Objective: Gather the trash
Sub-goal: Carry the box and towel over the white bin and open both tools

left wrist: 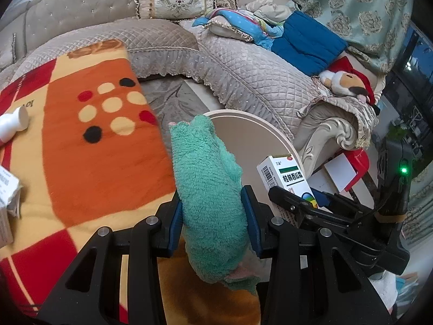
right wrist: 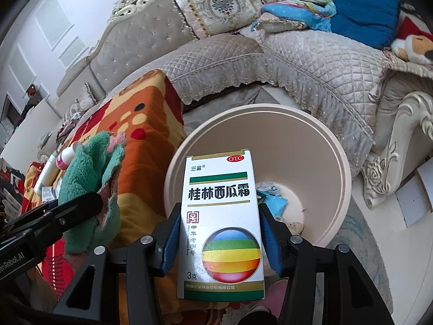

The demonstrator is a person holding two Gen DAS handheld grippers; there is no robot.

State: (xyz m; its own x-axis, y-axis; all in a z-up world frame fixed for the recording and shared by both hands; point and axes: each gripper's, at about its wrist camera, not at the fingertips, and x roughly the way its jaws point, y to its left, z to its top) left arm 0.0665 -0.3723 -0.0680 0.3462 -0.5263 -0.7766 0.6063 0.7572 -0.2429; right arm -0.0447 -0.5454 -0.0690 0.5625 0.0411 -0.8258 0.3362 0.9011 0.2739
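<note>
Where right wrist looks: bin (right wrist: 333,146) litter, perhaps.

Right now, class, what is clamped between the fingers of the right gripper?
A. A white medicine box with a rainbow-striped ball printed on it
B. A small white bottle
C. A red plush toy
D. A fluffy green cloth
A: in the right wrist view the right gripper has its blue pads pressed on both sides of the white medicine box, above the beige bin.

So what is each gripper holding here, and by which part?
Left gripper: fuzzy green cloth, pinched across its lower middle. Right gripper: white cardboard medicine box, clamped on its side edges.
</note>
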